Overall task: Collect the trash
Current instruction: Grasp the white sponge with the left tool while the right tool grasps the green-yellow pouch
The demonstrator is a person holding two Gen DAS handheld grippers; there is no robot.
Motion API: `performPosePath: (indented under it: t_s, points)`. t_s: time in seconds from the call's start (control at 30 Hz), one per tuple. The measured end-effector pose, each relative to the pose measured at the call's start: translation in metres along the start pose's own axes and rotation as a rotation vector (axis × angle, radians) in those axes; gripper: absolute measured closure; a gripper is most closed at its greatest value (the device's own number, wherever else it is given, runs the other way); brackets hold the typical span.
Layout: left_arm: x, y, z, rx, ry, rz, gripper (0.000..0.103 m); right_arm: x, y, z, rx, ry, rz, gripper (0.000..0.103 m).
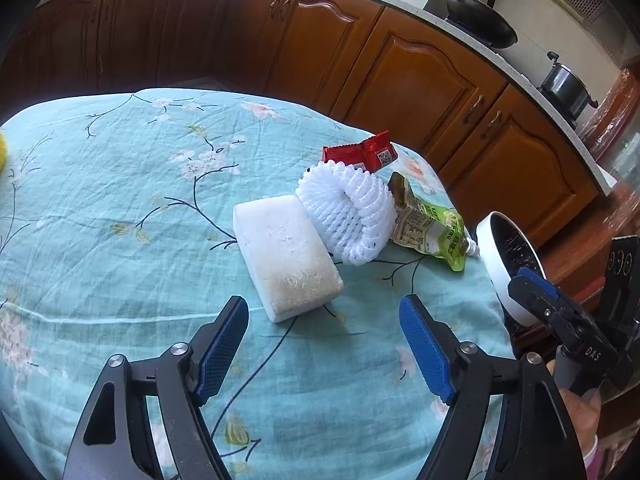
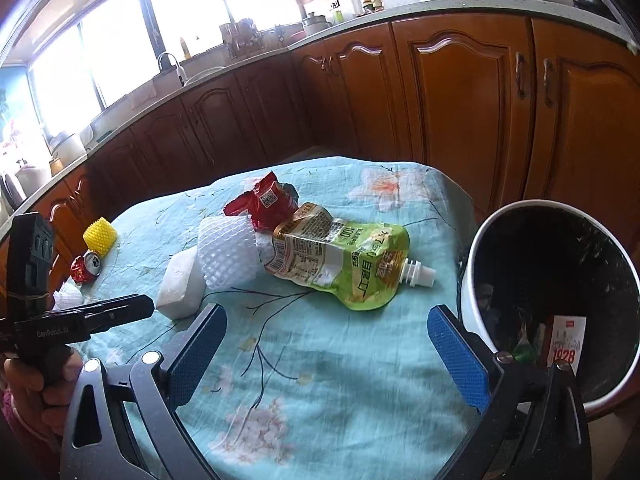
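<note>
On the counter, draped in a teal flowered cloth point(image 1: 120, 208), the trash lies bunched: a white foam block point(image 1: 286, 258) at my left gripper's point(image 1: 322, 346) twelve o'clock, a white foam fruit net point(image 1: 346, 218) touching it at one, a red foil wrapper point(image 1: 362, 154) behind, a green spouted drink pouch point(image 2: 344, 262) at two. My left jaws stand released and empty, lined up on the block, I judge for the next pick. My right gripper point(image 2: 326, 354) is likewise released and empty, with the white black-lined bin point(image 2: 552, 312), some trash already inside, at its three o'clock, near the counter's edge for short drops.
</note>
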State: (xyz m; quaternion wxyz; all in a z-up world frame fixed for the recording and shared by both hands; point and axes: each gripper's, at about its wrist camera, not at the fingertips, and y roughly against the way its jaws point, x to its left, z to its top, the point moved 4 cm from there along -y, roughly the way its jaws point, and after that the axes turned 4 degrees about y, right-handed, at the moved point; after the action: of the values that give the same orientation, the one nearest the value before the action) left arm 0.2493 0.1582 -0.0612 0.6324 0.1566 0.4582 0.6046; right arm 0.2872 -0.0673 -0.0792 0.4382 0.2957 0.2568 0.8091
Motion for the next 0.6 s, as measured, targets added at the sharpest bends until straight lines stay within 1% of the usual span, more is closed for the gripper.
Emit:
performPosePath:
  t_s: [0.17, 0.33, 0.5, 0.6]
  points:
    - [-0.003, -0.016, 0.010, 0.024, -0.010, 0.012, 0.025, -0.004, -0.025, 0.021, 0.034, 0.029, 0.015, 0.002]
    - [-0.001, -0.030, 0.020, 0.031, -0.016, 0.029, 0.025, -0.012, -0.059, 0.036, 0.108, 0.053, 0.027, 0.002]
    - [0.003, -0.045, 0.025, 0.050, -0.012, 0.048, 0.025, -0.020, -0.091, 0.042, 0.189, 0.077, 0.010, 0.002]
    - [0.004, -0.051, 0.026, 0.053, -0.011, 0.044, 0.025, -0.022, -0.104, 0.040, 0.237, 0.073, 0.021, 0.002]
